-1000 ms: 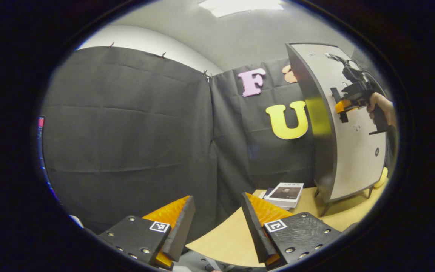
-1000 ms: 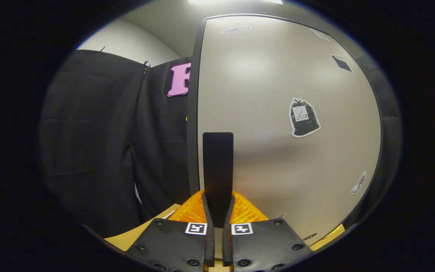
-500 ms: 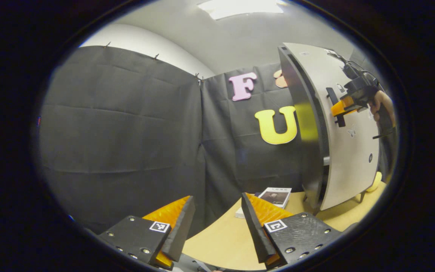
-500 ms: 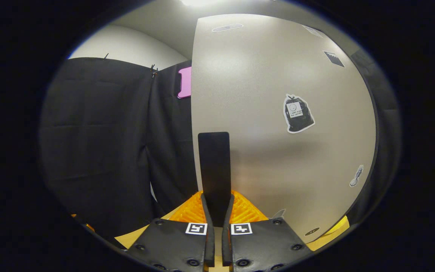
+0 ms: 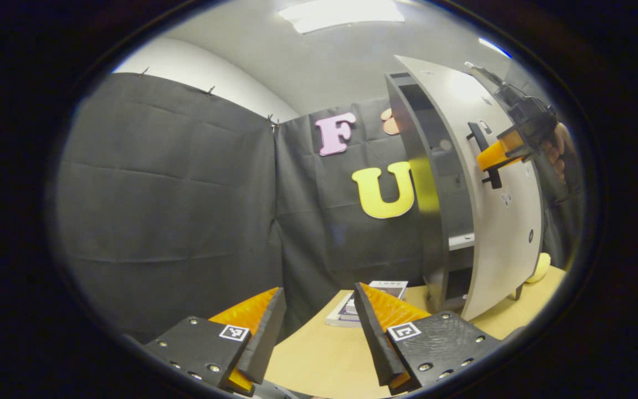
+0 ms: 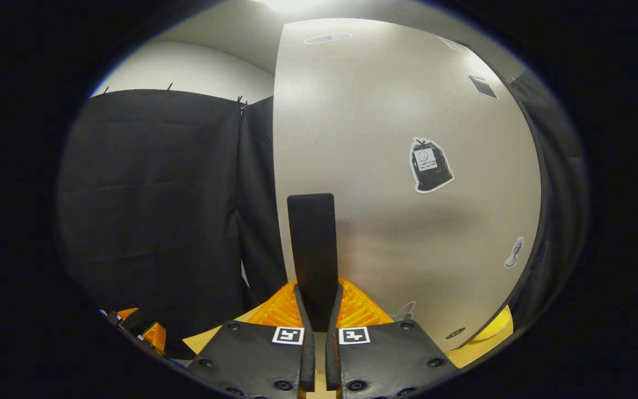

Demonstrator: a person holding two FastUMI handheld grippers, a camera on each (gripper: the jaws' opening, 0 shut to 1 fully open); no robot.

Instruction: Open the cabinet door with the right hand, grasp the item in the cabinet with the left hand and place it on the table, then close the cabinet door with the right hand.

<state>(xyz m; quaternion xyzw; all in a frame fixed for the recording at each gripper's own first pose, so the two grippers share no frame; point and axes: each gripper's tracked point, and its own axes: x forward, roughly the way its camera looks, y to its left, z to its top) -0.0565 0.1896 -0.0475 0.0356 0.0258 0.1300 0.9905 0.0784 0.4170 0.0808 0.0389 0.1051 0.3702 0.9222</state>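
Door point(image 5: 504, 183) work is under way; nothing else of the task is done.

Left gripper view: the cabinet point(image 5: 435, 183) stands at the right of the frame on the bench point(image 5: 324, 360), its door swung partly out so a dark gap with shelves point(image 5: 461, 241) shows between door edge and carcass. At the upper right the right hand-held gripper point(image 5: 488, 160), held by a hand point(image 5: 560, 149), has its fingers clamped on the door's dark handle point(image 5: 482, 155). The left hand-held gripper point(image 5: 319, 327) sits at the bottom of the frame with its fingers spread wide and nothing between them, over the bench's near edge and well apart from the cabinet. A stack of books point(image 5: 366, 302) lies on the bench between this gripper and the cabinet. The item to be fetched cannot be made out in the shadowed gap; a yellow thing point(image 5: 540, 266) peeks out behind the door's lower right edge, what it is I cannot tell.

Right gripper view: the door point(image 6: 407, 183) takes up the middle and right of the frame. The right hand-held gripper point(image 6: 319, 310) at bottom centre is closed tight on the upright handle point(image 6: 312, 244). At lower left, part of the left hand-held gripper point(image 6: 142, 332) shows.

Left to do, by my judgement: swing the door wider, reach in with the left for the item, set it on the bench, then shut the door.
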